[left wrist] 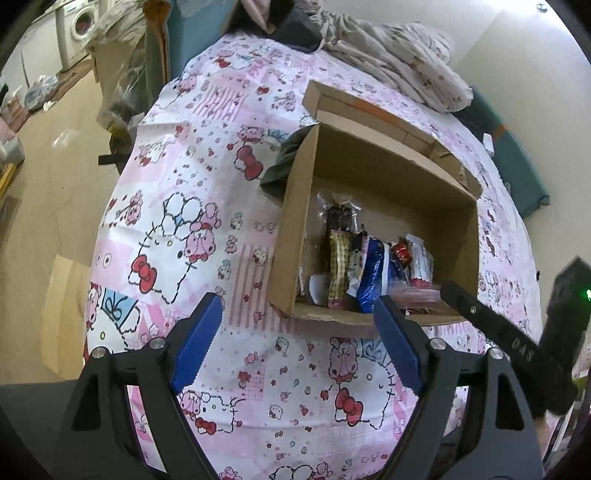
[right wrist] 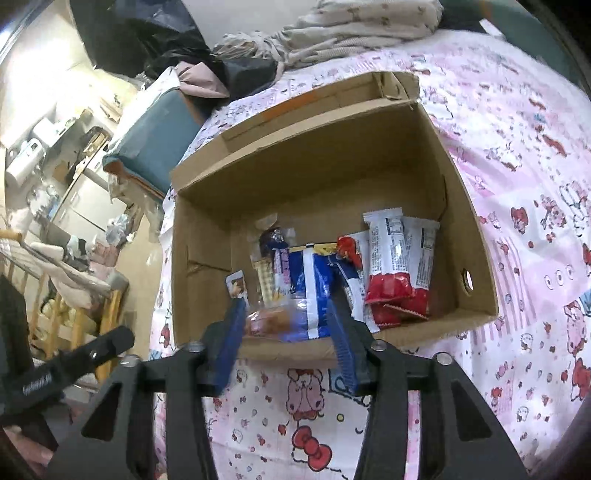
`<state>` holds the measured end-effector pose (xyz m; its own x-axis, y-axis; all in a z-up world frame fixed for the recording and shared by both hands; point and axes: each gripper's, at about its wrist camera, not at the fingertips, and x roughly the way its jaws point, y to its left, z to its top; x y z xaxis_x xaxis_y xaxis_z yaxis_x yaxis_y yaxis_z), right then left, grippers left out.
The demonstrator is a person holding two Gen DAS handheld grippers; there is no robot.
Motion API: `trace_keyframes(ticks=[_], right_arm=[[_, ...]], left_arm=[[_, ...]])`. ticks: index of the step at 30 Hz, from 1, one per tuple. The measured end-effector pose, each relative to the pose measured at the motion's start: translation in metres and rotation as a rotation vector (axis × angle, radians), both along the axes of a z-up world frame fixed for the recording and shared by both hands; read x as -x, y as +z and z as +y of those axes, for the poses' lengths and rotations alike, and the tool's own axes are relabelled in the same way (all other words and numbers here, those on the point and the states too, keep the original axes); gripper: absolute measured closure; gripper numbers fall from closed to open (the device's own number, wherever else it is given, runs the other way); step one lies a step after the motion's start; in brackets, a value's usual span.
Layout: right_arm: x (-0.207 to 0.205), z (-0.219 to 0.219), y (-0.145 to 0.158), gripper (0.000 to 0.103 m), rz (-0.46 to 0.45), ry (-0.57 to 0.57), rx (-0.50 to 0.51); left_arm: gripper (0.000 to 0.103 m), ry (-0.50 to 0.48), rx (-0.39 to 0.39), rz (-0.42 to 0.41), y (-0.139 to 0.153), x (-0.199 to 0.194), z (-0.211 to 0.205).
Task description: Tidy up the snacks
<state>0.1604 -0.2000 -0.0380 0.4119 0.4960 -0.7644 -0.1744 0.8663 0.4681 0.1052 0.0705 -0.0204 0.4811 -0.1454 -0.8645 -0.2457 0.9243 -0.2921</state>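
Note:
An open cardboard box (left wrist: 458, 236) (right wrist: 476, 266) stands on the pink cartoon-print cloth (left wrist: 221, 206) (right wrist: 535, 184). Several snack packs lie along its near wall: a blue bag (left wrist: 373, 273) (right wrist: 310, 284), white-and-red bars (right wrist: 391, 266) (left wrist: 419, 264), a checked pack (left wrist: 340, 269). My left gripper (left wrist: 299, 314) is open and empty, just short of the box's near edge. My right gripper (right wrist: 286, 321) reaches over the box's near edge, its blue fingers either side of a clear pack of brownish snacks (right wrist: 269, 319) that rests between them.
A heap of pale bedding (left wrist: 399, 55) (right wrist: 351, 29) lies behind the box. A dark cloth (left wrist: 284, 162) sits at the box's left side. The cloth's edge drops to the floor (left wrist: 48, 206) on the left. The right gripper's body (left wrist: 491, 328) crosses the left wrist view.

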Motion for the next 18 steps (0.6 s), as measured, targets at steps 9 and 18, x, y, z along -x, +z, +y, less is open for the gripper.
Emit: trace_keyframes(ticks=[9,18], right_arm=[[0.025,-0.022,0.022,0.018,-0.071,-0.023,-0.046],[0.074,-0.033,0.042,0.007,-0.236,-0.053,0.116]], left_arm=[[0.022,-0.071,-0.125,-0.066,0.009,0.005,-0.022],[0.022,-0.092,-0.228,-0.208,0.027,0.034,-0.044]])
